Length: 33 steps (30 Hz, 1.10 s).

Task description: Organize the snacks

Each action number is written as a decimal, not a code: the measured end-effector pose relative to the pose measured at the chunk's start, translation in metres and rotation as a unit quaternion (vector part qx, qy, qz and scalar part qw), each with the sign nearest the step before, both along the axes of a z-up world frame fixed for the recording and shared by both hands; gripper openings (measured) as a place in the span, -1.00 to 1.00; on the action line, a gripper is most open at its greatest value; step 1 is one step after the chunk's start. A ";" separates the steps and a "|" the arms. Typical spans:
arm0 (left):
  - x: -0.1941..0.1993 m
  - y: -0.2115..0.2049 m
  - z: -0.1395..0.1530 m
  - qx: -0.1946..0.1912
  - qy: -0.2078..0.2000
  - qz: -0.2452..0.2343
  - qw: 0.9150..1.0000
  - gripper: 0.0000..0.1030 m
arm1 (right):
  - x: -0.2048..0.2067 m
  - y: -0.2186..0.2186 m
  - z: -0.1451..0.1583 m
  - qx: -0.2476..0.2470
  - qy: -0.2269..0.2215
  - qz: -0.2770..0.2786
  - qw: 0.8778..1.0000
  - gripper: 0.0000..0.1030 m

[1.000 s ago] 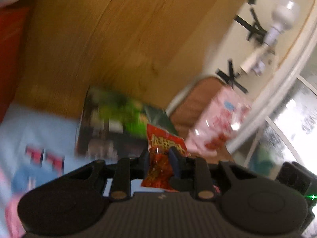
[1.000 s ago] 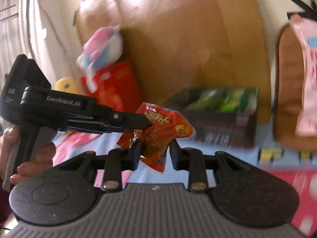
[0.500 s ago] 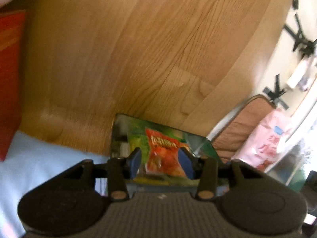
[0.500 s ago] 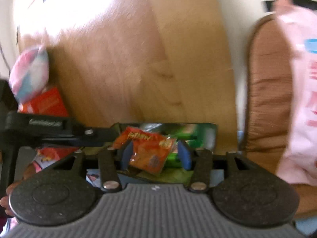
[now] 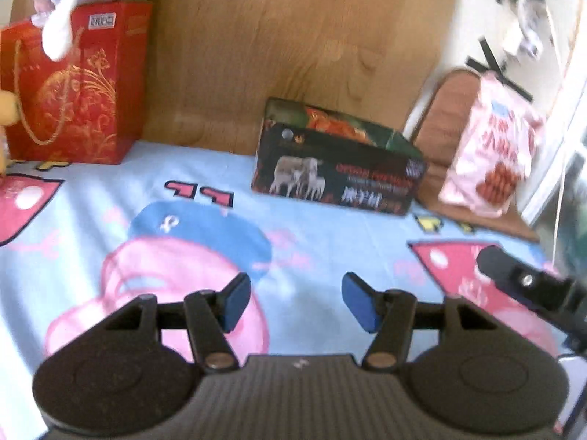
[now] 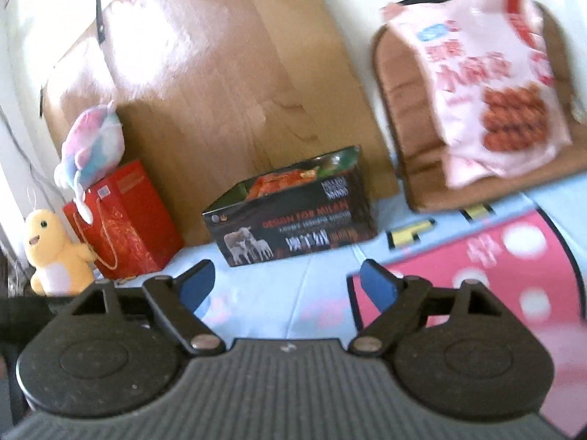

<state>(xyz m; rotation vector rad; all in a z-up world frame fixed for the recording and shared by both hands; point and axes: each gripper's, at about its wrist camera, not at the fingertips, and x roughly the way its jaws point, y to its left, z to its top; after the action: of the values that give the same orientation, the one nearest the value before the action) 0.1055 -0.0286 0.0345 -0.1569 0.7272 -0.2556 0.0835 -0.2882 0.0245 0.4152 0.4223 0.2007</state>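
Here: open stretch of sheet in front of both grippers, nothing on it up to the box. Bounded at back by a wooden board leaning upright, at far left by a red bag, at right by a brown cushion.

Left gripper: jaws just been opening, parted, nothing between them; blue pads, black linkage.
Right gripper: jaws just been opening, spread wide, nothing between them; one black finger also seen at the right edge of the left view.

Box: dark printed cardboard, rectangular, open-topped, standing against the board's foot. Snack packet: orange-red, crinkled foil, lying inside the box, only its top showing above the rim.
Pink pack: soft plastic, propped on the cushion, apart from the box.
Red bag: glossy paper, gold pattern, cord handle. Plush toy, pastel, on top of it; yellow plush beside it.
Sheet: pale blue cloth, pink cartoon print.

Box lettering blurred, mostly unreadable. Pastel plush cut off by the left view's top edge. Box interior below the rim hidden.
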 end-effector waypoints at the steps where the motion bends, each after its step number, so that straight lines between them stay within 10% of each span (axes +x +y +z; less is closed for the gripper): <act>1: -0.006 0.000 0.001 0.003 -0.004 0.000 1.000 0.16 | -0.011 0.000 -0.002 0.012 0.003 -0.016 1.000 0.81; 7: -0.046 -0.003 0.007 0.017 -0.050 0.018 0.998 0.91 | -0.037 0.011 -0.001 0.021 0.029 -0.050 0.998 0.84; 33: -0.035 -0.001 -0.029 0.073 -0.015 0.087 0.993 0.87 | -0.034 0.024 -0.011 -0.067 -0.007 -0.079 0.995 0.86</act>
<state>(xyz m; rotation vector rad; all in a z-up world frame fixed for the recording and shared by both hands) 0.0709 -0.0295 0.0057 -0.0761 0.6950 -0.0370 0.0496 -0.2641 0.0134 0.3138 0.3838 0.0215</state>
